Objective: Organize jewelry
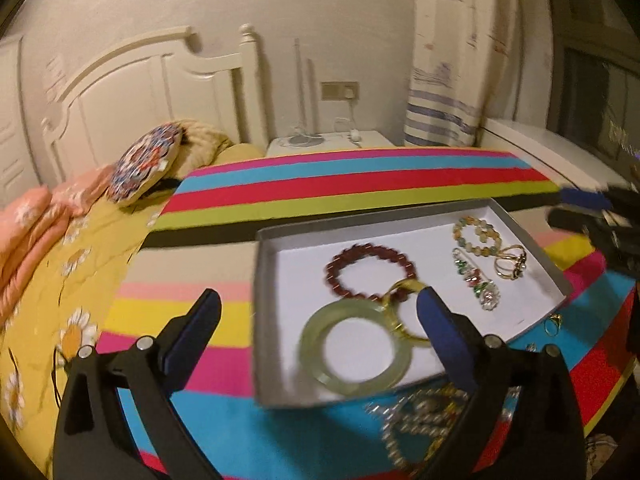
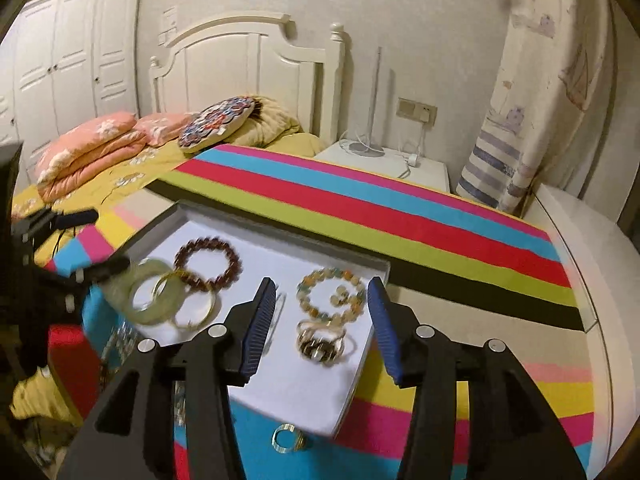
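A shallow white tray [image 1: 276, 248] [image 2: 360, 380] lies on the striped cloth. In it are a pale green jade bangle [image 1: 352, 350] [image 2: 150, 296], a thin yellow bangle [image 1: 404, 320] [image 2: 196, 312], a dark red bead bracelet [image 1: 370, 272] [image 2: 208, 264], a pastel bead bracelet [image 1: 476, 236] [image 2: 330, 294], a jewelled brooch pin [image 1: 476, 282] and gold rings [image 1: 510, 262] [image 2: 320, 344]. My left gripper [image 1: 320, 308] is open and empty above the tray's near left part. My right gripper [image 2: 322, 298] is open and empty over the gold rings.
A gold ring [image 2: 286, 438] [image 1: 554, 324] lies on the cloth outside the tray. A beaded necklace [image 1: 420, 416] lies on the cloth at the tray's near edge. A bed with pillows [image 2: 92, 140] is to the left, a white nightstand [image 2: 392, 164] behind.
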A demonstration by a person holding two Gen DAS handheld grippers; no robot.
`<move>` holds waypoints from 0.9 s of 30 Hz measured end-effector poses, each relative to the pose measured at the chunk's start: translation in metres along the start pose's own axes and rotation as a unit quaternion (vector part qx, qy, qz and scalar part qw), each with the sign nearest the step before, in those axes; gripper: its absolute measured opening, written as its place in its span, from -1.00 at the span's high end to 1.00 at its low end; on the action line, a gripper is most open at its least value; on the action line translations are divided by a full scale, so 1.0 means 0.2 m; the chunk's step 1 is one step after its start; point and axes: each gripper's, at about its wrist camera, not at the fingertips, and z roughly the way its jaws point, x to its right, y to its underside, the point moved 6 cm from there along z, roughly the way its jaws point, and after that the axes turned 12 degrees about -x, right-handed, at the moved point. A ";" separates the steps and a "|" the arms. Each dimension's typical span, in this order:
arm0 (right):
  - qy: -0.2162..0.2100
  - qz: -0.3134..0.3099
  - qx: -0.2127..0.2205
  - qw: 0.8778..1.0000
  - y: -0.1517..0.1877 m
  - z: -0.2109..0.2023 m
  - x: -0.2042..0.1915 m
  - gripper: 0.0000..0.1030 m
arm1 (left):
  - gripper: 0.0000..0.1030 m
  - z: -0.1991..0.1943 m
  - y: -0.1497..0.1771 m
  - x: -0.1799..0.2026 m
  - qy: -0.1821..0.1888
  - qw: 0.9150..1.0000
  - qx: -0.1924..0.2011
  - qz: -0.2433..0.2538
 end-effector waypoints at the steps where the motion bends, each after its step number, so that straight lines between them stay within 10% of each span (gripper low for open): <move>1: -0.004 -0.004 -0.003 1.000 0.04 0.00 -0.02 0.09 | -0.89 -0.01 0.02 -0.03 0.001 1.000 -0.001 -0.006; 15: -0.155 -0.015 -0.084 0.984 0.37 0.08 -0.25 0.06 | -0.89 -0.04 0.41 -0.14 0.041 0.998 -0.035 -0.027; 27: -0.189 -0.016 -0.129 0.973 0.35 0.16 -0.31 -0.15 | -0.89 -0.06 0.48 0.01 0.088 0.995 -0.042 0.006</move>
